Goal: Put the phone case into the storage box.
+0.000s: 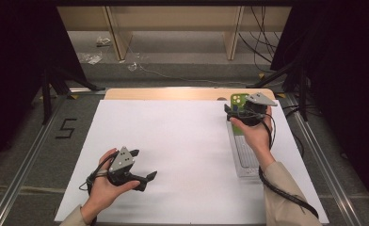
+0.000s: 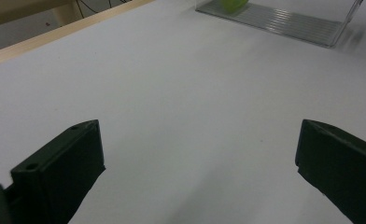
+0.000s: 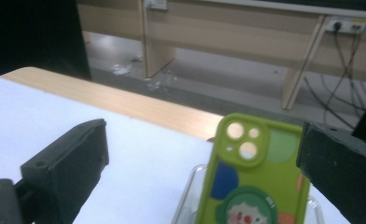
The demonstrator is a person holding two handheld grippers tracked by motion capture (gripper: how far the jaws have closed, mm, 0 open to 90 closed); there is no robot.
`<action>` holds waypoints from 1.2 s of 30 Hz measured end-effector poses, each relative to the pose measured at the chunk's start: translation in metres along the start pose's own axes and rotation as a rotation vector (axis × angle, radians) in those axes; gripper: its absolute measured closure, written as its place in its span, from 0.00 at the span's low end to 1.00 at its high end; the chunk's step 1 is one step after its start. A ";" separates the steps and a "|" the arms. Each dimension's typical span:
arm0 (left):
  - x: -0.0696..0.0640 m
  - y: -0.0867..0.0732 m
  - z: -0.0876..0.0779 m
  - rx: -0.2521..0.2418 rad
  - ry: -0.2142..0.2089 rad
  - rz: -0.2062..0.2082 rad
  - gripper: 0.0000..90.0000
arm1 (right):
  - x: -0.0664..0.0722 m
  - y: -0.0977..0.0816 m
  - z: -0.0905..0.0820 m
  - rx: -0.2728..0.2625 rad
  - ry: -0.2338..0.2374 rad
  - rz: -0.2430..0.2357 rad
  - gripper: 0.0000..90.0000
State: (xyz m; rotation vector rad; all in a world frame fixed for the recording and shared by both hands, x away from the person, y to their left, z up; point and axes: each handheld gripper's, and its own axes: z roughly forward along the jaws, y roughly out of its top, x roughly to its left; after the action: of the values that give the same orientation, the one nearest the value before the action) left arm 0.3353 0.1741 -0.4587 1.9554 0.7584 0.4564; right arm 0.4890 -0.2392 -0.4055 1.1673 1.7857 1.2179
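The phone case point(image 3: 253, 179) looks like smooth green plastic; the tray point(image 1: 245, 155) is clear ribbed plastic; the table cover point(image 1: 173, 150) is matt white.

Lab recording booth; black curtains point(image 1: 13, 56); tripod legs point(image 1: 55, 84); loose cables point(image 1: 258, 42); taped floor number point(image 1: 66, 128)

A wooden desk point(image 1: 173, 93) carries a white sheet point(image 1: 182, 150) over nearly its whole top. At the sheet's right edge lies a clear ribbed tray point(image 1: 245, 160), with a green phone case point(image 1: 238, 100) apparently standing in its far end.
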 end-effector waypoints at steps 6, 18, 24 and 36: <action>0.000 0.000 0.000 0.001 0.001 0.000 0.01 | 0.005 -0.002 -0.009 0.007 0.042 -0.008 0.04; 0.000 0.000 0.000 0.004 0.001 0.002 0.01 | 0.018 -0.005 -0.029 0.014 0.098 -0.038 0.04; 0.000 0.000 0.000 0.005 0.001 0.003 0.01 | 0.022 -0.006 -0.037 0.018 0.117 -0.046 0.04; 0.000 0.000 0.000 0.005 0.002 0.003 0.01 | 0.028 -0.010 -0.049 0.025 0.146 -0.059 0.04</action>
State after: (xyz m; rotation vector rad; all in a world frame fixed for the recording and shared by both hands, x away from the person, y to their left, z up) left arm 0.3351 0.1740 -0.4585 1.9613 0.7583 0.4584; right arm 0.4325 -0.2311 -0.3998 1.0556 1.9336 1.2783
